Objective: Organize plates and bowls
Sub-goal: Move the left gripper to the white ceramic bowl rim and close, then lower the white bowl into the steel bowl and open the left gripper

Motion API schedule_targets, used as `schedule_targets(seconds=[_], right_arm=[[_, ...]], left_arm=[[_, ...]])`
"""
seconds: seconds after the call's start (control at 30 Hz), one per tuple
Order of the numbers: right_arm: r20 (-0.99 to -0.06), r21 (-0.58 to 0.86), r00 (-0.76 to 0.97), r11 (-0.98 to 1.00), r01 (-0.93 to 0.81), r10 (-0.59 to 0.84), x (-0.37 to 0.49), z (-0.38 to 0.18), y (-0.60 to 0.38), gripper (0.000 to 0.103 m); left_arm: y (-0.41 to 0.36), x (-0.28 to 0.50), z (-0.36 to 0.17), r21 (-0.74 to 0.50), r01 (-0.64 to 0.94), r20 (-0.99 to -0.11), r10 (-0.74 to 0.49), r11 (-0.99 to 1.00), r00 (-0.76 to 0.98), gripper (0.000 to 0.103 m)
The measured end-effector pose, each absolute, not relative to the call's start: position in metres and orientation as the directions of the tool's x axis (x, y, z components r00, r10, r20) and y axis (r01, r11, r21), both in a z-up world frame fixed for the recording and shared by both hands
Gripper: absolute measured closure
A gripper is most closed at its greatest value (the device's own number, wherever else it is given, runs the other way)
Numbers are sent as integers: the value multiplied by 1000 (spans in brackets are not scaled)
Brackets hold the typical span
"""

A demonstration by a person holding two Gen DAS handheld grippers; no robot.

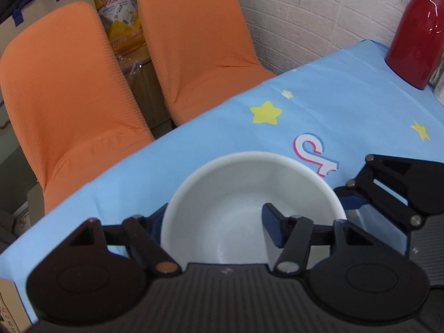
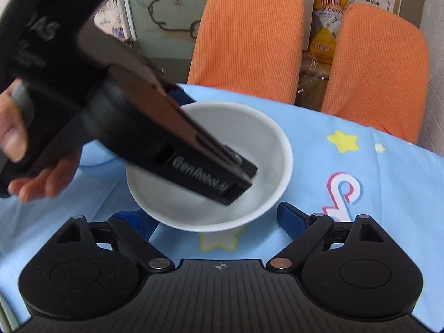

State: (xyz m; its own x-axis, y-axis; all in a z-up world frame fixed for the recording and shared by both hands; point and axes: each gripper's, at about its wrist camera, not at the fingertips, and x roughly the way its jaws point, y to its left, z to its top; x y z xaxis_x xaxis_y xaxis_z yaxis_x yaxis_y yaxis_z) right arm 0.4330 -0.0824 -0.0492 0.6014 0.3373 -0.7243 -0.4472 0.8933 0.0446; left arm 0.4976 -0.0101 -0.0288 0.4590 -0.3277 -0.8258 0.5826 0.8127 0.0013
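Jaws of the left gripper (image 1: 213,227) straddle the white bowl's (image 1: 238,188) rim.

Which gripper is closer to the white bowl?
Left. The left gripper straddles the bowl's rim, one finger inside, one outside. The right gripper sits open just beside the bowl, not touching it.

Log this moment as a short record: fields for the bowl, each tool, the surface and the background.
bowl: white bowl, empty, upright on the tablecloth
left tool: straddles the bowl's rim, one finger inside, the other outside; whether it grips cannot be told
right tool: open, near the bowl's close side, holding nothing
surface: blue tablecloth with yellow stars
background: two orange chairs, red jug at the far corner
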Motion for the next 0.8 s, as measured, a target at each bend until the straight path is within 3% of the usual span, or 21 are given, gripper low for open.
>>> schedule_targets(seconds=[0.17,0.43,0.8], right_arm=[[-664,19,667,899,-438,339,425,-41,-83,28],[-656,-4,688,909,-416,312,414,-31,-95,28],[-609,-91,747,912,-399,267,298,23,-123,27]], left_arm=[[-12,495,-27,-10,576,-819,-337,818,465,43],[-27,474,-12,-9,583,-800,-355,813,484,43],[-61,345,47,-59,596,-724,-446,801,527,43]])
